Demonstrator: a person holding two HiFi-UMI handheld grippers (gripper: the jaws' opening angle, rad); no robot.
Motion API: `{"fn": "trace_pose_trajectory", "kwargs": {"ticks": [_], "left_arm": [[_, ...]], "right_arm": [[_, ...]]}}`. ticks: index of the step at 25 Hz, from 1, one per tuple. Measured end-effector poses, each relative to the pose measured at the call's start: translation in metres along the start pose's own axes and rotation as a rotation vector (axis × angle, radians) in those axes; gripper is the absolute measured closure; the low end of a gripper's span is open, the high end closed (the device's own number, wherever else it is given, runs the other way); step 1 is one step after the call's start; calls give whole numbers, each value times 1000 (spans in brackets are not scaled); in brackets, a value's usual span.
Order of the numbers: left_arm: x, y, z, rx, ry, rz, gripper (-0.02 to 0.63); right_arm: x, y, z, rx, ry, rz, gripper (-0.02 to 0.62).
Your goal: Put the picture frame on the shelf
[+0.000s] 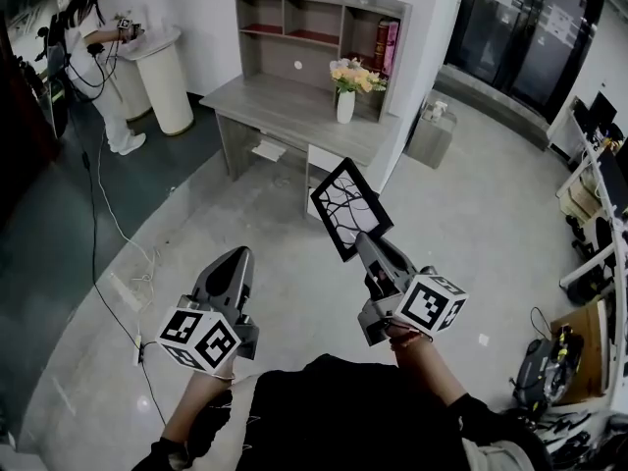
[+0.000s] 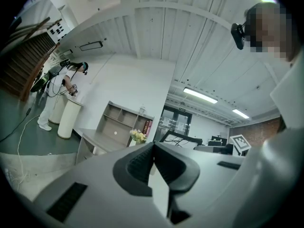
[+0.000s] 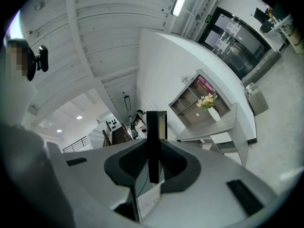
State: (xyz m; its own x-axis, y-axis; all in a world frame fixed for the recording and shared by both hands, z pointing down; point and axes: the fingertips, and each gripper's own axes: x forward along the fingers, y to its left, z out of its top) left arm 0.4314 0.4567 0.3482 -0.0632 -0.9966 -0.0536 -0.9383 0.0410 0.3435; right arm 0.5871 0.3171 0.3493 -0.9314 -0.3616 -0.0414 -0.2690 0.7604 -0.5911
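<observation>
1. Nearest the head camera, two forearms are reaching forward. The right tool (image 1: 365,239) is clamping the picture frame (image 1: 345,207) by a lower corner, so the frame is standing tilted over the floor. The left tool (image 1: 235,255) is carrying nothing. The shelf (image 1: 304,26) is sitting on a grey surface (image 1: 285,114), well apart from the frame, farther ahead and slightly left.
2. Left gripper view: the jaws are pressing together on nothing. The frame is showing off to the right.
3. Right gripper view: the jaws are gripping the frame edge-on, its long axis rising straight up. The shelf is lying ahead to the right, behind a vase of flowers (image 3: 211,106). The right hand probably has to carry the frame there.
</observation>
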Motion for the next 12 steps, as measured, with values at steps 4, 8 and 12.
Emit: {"fn": "trace_pose_trajectory", "kwargs": {"ticks": [4,8,12], "left_arm": [[-7,16,-21,-22,46,5,594],[-12,40,-24,-45,60,30,594],[-6,71,-22,-44,53,101,594]], "right_arm": [[13,-6,-34,26,47,-9,517],[37,-11,-50,76,94,-5,517],[70,-12,-49,52,111,25,517]]}}
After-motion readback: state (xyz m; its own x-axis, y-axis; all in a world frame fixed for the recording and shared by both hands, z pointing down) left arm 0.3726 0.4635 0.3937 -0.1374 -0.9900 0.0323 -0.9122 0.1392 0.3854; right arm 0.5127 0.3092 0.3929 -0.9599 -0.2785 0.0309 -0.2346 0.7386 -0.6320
